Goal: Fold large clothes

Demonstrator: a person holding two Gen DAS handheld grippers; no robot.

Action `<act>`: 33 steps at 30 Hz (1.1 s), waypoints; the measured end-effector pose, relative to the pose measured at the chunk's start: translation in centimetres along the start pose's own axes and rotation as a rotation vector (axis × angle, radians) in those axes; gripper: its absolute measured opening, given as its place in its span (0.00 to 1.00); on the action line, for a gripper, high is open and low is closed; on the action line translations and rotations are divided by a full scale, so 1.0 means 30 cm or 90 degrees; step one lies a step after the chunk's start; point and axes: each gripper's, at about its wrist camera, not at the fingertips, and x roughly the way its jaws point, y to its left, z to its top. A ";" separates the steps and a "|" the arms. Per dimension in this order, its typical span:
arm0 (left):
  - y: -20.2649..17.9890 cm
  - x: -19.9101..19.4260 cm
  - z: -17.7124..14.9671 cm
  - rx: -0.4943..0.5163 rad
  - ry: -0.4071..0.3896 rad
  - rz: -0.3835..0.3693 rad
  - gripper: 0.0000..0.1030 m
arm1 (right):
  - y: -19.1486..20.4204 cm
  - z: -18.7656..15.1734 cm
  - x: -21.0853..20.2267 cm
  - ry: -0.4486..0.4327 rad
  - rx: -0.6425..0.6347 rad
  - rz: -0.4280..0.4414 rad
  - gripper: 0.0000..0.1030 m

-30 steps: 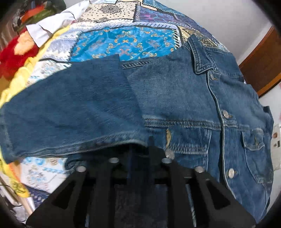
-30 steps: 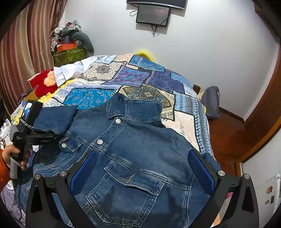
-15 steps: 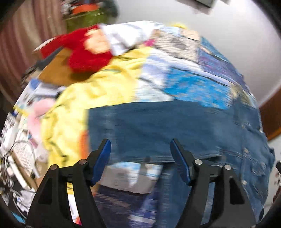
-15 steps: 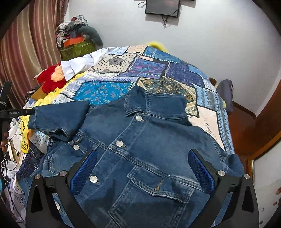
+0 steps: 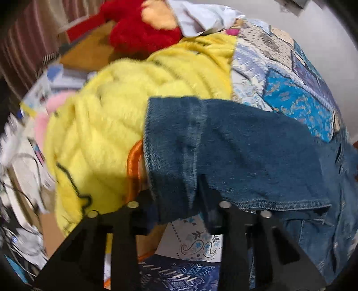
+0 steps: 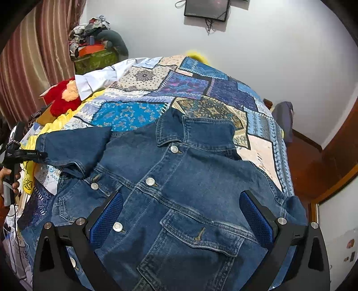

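Denim jacket fabric fills the near field of the right wrist view, spread face up on a patchwork quilt that covers a bed. Nearest the camera, the right gripper is held above the jacket's lower front with its jaws wide apart; nothing is caught between the blue pads, and a flapped chest pocket is seen in the gap. A row of metal buttons is seen running up the placket to the collar, which is laid toward the far wall.

At the left edge of the same view, the left gripper is seen gripped in a hand, its tips at the cuff end of the sleeve. In the left wrist view the cuff is seen hanging between the black fingers of the left gripper, whose jaws are closing with the denim between them and pressed at the hem. The sleeve is drawn out sideways from the shoulder and is held off the quilt, with patterned quilt cloth visible beneath it.

Just beyond the sleeve, a yellow furry blanket is bunched along the edge of the bed. Farther off, a red plush toy and a white garment are lying, and striped curtains are hung behind them. On the far wall a dark screen is mounted.
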 end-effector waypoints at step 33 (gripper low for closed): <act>-1.315 -0.516 -0.184 0.500 -0.087 -0.314 0.04 | -0.405 -0.113 -0.230 -0.082 0.143 -0.034 1.00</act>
